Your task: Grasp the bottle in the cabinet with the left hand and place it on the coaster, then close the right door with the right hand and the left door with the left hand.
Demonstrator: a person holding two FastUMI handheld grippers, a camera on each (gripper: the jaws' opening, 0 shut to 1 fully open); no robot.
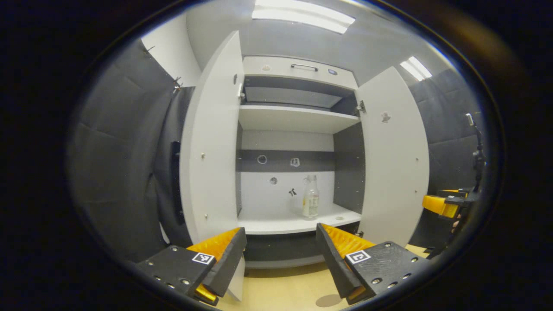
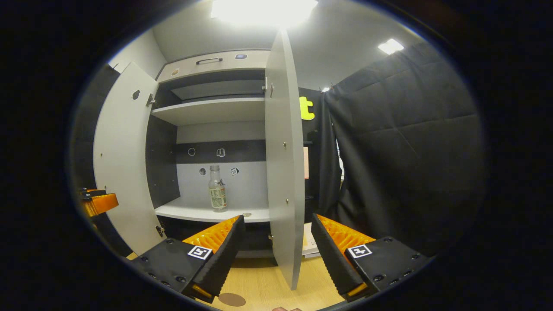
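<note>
Both my tongs gape wide, left (image 1: 281,263) and right (image 2: 276,255), holding nothing. The bottle (image 1: 310,196) stands upright on the cabinet's lower shelf (image 1: 298,223), both doors open, coaster (image 2: 232,299) on the bench.

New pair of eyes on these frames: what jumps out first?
The cabinet with both doors swung wide, and a lone bottle standing on its lower shelf, toward the right side in the left gripper view. Both tongs, left and right, are open and empty, short of the cabinet. A round coaster lies on the wooden table, low in the right gripper view.
</note>
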